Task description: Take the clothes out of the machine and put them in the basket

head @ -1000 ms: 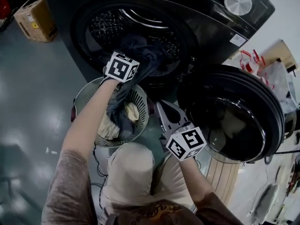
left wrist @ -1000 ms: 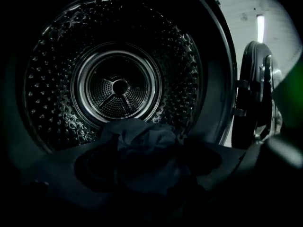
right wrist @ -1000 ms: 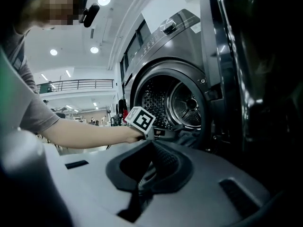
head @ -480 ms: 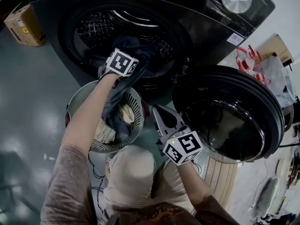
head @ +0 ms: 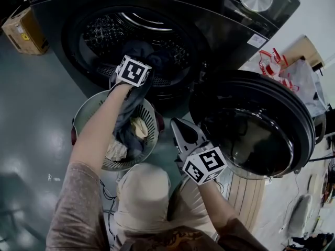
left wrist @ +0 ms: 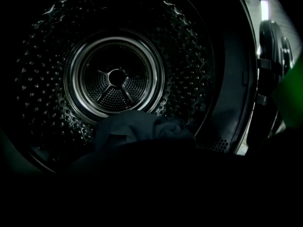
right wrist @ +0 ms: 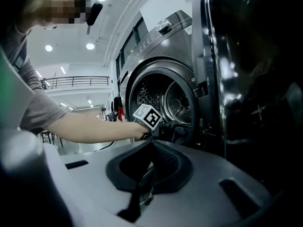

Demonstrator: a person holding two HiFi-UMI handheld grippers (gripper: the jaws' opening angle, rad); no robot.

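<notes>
**As left jaws clamp laundry: extraction step**

Left gripper [head: 141, 69]: jaws have just been closing and sit pressed together at the drum [left wrist: 113, 77] mouth, apparently pinching a fold of the dark garment [left wrist: 137, 129]. Basket [head: 86, 106] stands just below, pale clothes [head: 137, 127] inside. Right gripper [head: 177, 123]: jaws together, empty, beside the open door [head: 251, 124]. Next move, judged: draw the garment out, lower it over the basket, release.

Before the washing machine [head: 220, 14] stands the basket [head: 84, 109], a garment [head: 152, 54] trailing from the drum [head: 112, 27] into it, the door [head: 251, 124] open at its right, a cardboard box [head: 23, 30] far left.
</notes>
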